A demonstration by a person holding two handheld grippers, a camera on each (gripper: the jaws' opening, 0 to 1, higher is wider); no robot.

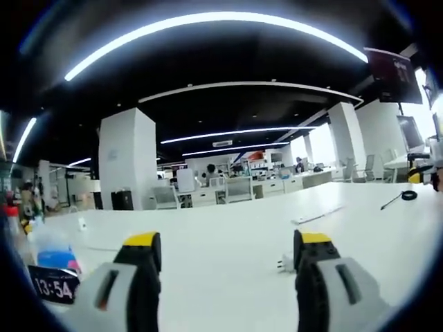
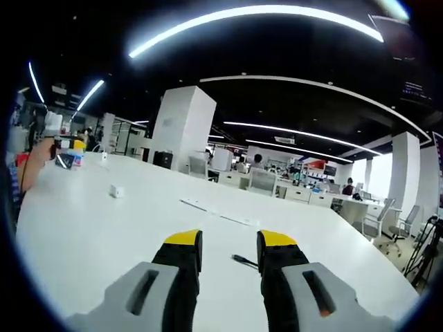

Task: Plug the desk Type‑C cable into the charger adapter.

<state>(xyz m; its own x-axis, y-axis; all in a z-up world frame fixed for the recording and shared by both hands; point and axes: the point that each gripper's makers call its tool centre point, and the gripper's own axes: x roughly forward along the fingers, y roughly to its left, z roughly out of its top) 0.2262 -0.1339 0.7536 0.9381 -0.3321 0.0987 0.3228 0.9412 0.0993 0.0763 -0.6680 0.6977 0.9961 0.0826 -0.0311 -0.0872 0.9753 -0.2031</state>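
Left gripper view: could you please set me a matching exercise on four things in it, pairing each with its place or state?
Things:
1. white adapter
2. black cable
3. clock display
4. left gripper

Places or states:
A. far right on the table
B. open, holding nothing
C. on the table beside the tip of the picture's right-hand jaw
D. lower left edge, reading 13:54

Pairs: 1-C, 2-A, 3-D, 4-B

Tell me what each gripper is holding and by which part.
Nothing is held. Left gripper and right gripper are open above the white table.
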